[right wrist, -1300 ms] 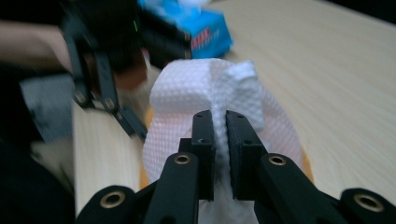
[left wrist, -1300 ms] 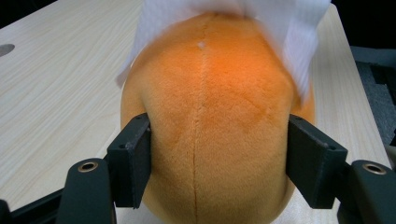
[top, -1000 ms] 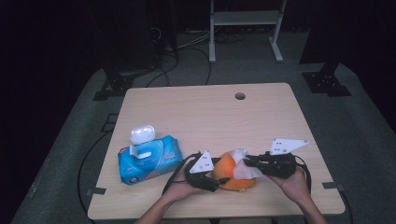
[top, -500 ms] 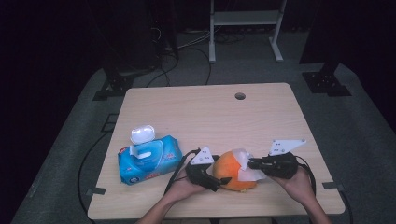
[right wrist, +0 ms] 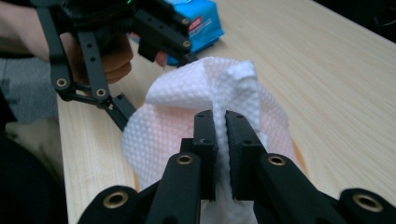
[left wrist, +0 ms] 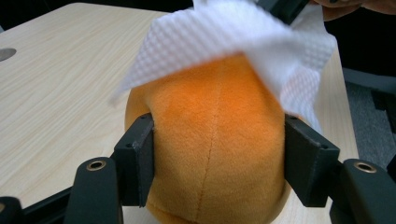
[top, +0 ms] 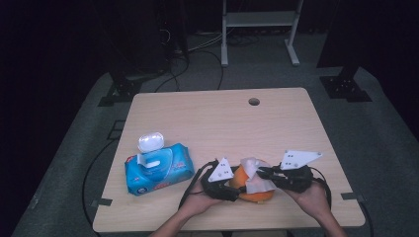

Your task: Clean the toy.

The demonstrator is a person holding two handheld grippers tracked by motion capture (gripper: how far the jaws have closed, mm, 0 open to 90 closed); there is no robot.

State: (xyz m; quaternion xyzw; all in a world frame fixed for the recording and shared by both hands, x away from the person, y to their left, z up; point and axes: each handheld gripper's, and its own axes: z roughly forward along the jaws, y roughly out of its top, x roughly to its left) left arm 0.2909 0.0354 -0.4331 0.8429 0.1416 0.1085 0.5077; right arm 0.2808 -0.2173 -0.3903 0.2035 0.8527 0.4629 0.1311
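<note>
Two tongs meet at an orange plush toy [top: 249,190] near the 6 o'clock edge of the surface [top: 217,118]. Left tongs [left wrist: 217,158]: the jaws have just been closing; pads now press both flanks of the plush, at 9 and 3 o'clock in the left gripper view. Right tongs [right wrist: 220,135]: jaws nearly together, pinching a fold of white wipe [right wrist: 196,105] draped over the plush. Blue wipes pack [top: 158,170] lies at 9 o'clock of the plush, apart from it.

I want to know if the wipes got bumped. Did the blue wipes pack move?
No. The blue wipes pack sits at the same spot by the table's left edge as before.
</note>
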